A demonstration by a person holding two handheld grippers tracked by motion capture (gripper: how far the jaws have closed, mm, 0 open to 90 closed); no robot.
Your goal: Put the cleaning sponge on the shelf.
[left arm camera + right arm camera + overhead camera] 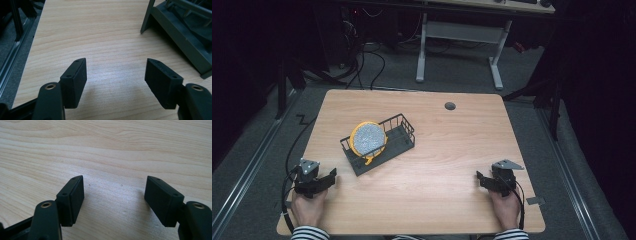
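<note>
A dark wire basket (398, 141) stands left of the table's middle, and a round yellow-rimmed object with a speckled grey face (368, 139) leans upright inside it. My left gripper (330, 178) rests near the front left corner, open, nothing between its jaws; the basket's corner (180, 32) shows ahead on the right in the left gripper view. My right gripper (480, 179) rests near the front right, open over bare wood (115, 157), with its jaws wide apart.
The wooden table (452, 150) has a round grommet hole (450, 106) at the back. A small grey tag (535, 201) lies at the front right edge. A white desk frame (459, 40) stands on the floor behind the table.
</note>
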